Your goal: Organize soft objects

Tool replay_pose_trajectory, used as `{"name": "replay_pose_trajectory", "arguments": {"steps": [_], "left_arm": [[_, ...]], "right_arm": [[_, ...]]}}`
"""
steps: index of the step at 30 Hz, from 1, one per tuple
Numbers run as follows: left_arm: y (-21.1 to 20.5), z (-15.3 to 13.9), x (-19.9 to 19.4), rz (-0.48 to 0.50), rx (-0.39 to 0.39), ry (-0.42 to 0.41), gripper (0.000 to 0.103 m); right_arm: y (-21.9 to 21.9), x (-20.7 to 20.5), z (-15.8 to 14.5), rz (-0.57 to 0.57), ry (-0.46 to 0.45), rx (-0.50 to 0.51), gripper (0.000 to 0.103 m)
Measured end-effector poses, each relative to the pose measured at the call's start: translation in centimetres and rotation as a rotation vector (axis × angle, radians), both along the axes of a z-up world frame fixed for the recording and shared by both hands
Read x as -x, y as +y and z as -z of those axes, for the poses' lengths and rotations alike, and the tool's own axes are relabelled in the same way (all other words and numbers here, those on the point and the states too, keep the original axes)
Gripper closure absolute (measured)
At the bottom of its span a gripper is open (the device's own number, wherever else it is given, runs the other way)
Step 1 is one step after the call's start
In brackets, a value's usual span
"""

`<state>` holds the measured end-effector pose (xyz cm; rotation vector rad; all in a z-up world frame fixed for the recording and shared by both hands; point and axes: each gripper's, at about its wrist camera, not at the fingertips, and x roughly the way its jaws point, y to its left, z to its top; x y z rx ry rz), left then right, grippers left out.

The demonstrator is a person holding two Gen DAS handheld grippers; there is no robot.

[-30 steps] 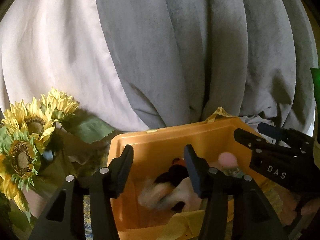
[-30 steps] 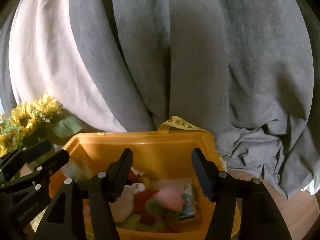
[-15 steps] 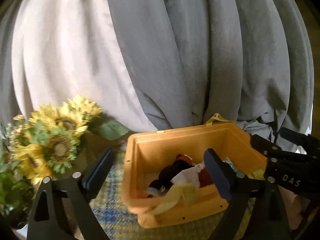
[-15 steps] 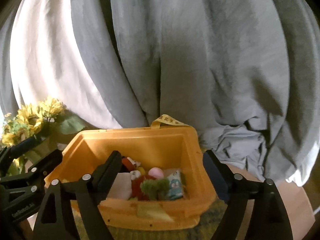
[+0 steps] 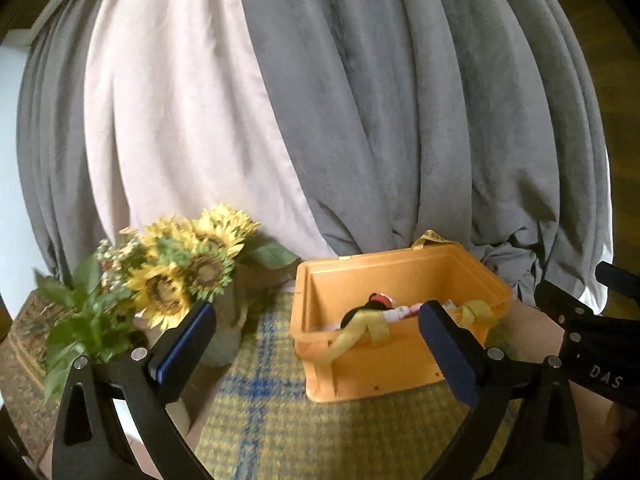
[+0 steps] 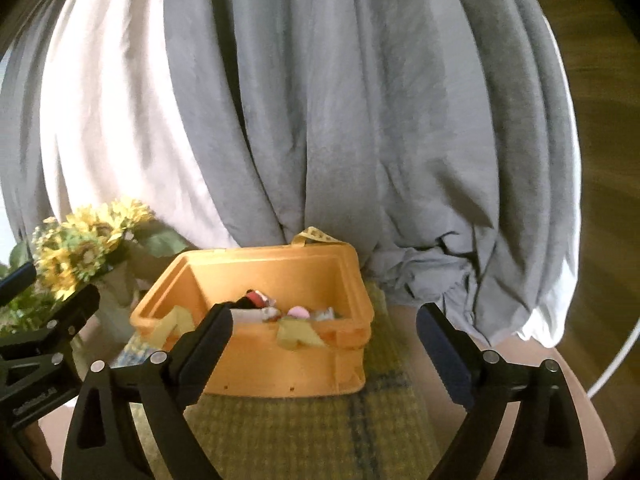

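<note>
The left gripper (image 5: 316, 344) stands released; its jaws have just been opening, and nothing lies between the blue pads; a second ago it sat close over the orange bin (image 5: 400, 364), and now the whole bin shows ahead of it. The right gripper (image 6: 324, 344) is likewise released, its jaws also just opened and bare; it too has drawn back from the bin since the earlier view. The soft objects (image 6: 280, 312) lie inside the bin, a black-and-red toy, a pink ball and a small printed pouch among them; yellow fabric strips (image 5: 360, 332) drape over the near rim. Judged from this, the deposit into the bin is done, and both claws are free for a next item or for tidying the strips that hang outside.

Surroundings, from the left edge of the table: a bunch of sunflowers (image 5: 188, 268) in a pale vase (image 5: 224, 336) stands near the bin's left wall; a yellow-and-blue checked mat (image 5: 256, 400) carries the bin at the table's middle; grey and white curtains (image 5: 360, 120) hang behind the far edge, touching the bin's back rim or nearly so. The vase is the likely obstruction for any reach along the bin's left side; a white cable (image 6: 616, 360) runs at the right edge.
</note>
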<state>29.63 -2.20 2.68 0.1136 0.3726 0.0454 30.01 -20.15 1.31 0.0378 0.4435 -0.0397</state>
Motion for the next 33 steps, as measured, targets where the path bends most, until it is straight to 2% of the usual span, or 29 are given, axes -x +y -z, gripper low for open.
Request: {"name": "replay_pose_trajectory", "arguments": {"steps": [8,20,33], "left_arm": [[-0.7,-0.5,5.9,-0.048,-0.004,-0.011,0.000],[0.3,-1.5,13.9,-0.006,-0.016,-0.024,0.000],[2.1,-3.0,23.1,0.028,0.021,-0.021,0.000]], "right_arm": [[-0.4,5.6,-0.7,-0.033,-0.011,-0.006,0.009],[1.1,13.6,-1.2,-0.016,-0.019,-0.017,0.009],[2.5,23.8,-2.6,0.022,-0.042,-0.043,0.009]]}}
